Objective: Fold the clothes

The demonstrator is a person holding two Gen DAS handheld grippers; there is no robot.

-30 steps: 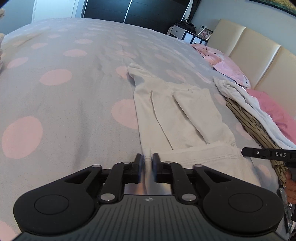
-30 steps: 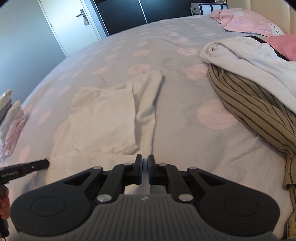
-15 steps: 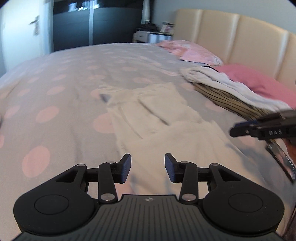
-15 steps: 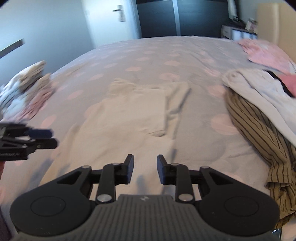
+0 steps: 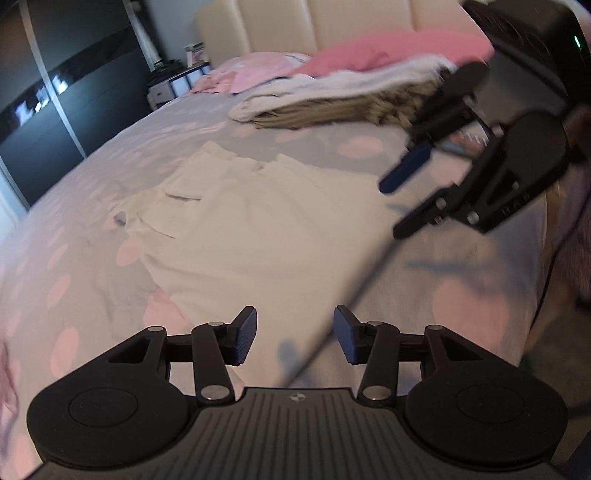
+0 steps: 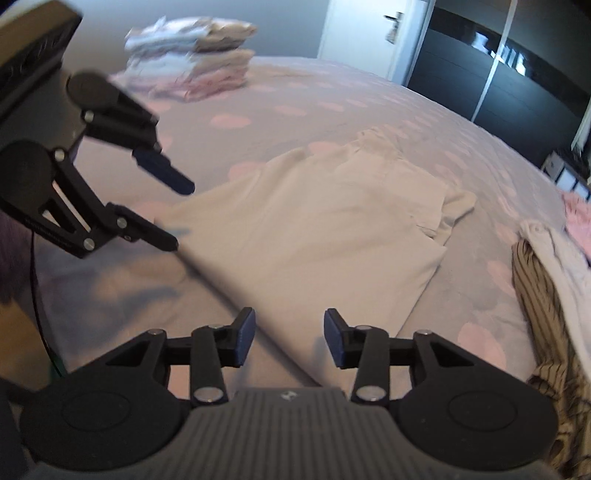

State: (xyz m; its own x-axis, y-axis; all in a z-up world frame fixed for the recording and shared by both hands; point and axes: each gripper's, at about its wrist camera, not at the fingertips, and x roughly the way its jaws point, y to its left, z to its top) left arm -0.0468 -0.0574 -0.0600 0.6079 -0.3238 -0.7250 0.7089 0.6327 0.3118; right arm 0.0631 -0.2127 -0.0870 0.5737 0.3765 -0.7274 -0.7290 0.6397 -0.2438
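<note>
Now garment (image 5: 258,229) flat (both grippers opening)

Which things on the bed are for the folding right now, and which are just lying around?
For the folding:
- cream garment, spread flat on the bed
- left gripper, jaws opening, nothing between them
- right gripper, jaws opening, nothing between them

Just lying about:
- striped garment
- folded stack
- pink pillow
- spotted bedspread

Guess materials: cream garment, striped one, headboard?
Cream garment: matte soft knit, likely cotton; it drapes and creases. Striped garment: thin woven-looking fabric, brown pinstripes, crumpled. Headboard: padded beige panels with a slight sheen, probably faux leather.
</note>
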